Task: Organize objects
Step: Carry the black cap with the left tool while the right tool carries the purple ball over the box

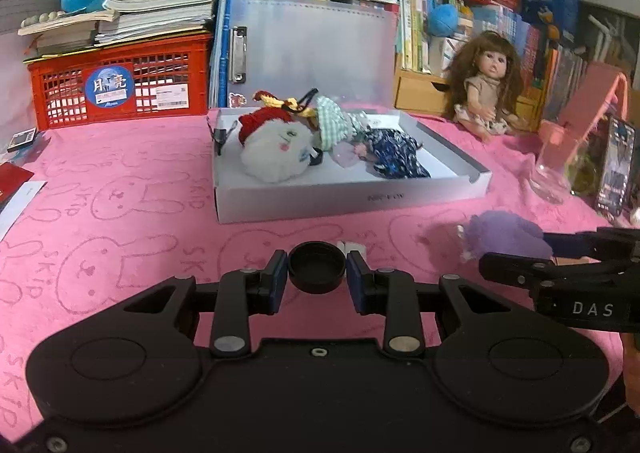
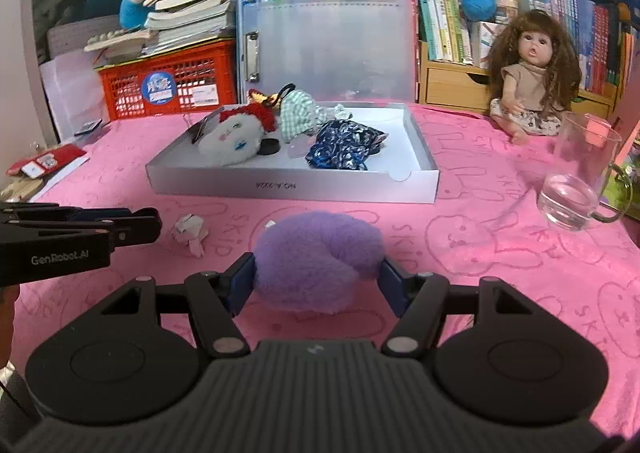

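Observation:
My left gripper [image 1: 317,268] is shut on a round black cap [image 1: 317,267], just above the pink cloth in front of the white box [image 1: 352,199]. My right gripper [image 2: 318,277] is shut on a fluffy purple plush [image 2: 316,259], also seen in the left wrist view [image 1: 506,233]. The white box [image 2: 292,185] holds a white plush with a red hat [image 2: 232,137], a green checked cloth [image 2: 298,113] and a dark blue patterned cloth [image 2: 344,145]. A small crumpled paper piece [image 2: 190,233] lies on the cloth between the grippers.
A long-haired doll [image 2: 528,81] sits at the back right. A glass mug [image 2: 580,173] stands to the right. A red crate [image 1: 120,81] under stacked books stands at the back left, a translucent folder [image 1: 312,49] behind the box, and red cards [image 2: 44,163] at the left edge.

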`<action>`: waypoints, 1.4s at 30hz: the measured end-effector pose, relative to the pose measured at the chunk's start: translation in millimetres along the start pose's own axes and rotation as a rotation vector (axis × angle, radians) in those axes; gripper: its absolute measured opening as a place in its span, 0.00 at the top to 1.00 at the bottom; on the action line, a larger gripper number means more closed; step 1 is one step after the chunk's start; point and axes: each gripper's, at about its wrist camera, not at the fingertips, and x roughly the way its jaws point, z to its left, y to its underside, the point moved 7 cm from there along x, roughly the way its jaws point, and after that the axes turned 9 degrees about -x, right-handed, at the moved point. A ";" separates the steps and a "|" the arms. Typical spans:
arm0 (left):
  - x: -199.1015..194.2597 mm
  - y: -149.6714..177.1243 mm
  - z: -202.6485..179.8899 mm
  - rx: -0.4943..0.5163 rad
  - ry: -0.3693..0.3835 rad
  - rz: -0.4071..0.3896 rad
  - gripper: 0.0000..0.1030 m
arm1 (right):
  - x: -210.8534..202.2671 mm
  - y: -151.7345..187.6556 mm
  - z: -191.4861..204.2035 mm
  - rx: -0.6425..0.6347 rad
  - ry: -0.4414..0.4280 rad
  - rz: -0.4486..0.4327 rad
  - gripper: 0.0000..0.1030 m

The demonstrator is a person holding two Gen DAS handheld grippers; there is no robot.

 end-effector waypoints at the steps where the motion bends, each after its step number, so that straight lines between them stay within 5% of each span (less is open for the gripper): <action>1: 0.6 -2.4 1.0 -0.003 -0.001 -0.002 0.71 | 0.2 -1.2 -1.8 0.008 0.002 0.000 0.34; 24: 28.4 -59.4 8.8 -0.049 -0.032 -0.044 0.71 | 15.5 -38.9 -34.9 0.088 0.045 -0.005 0.33; 42: 63.6 -73.0 10.7 -0.064 -0.057 -0.023 0.71 | 45.8 -61.0 -45.3 0.107 0.051 0.010 0.33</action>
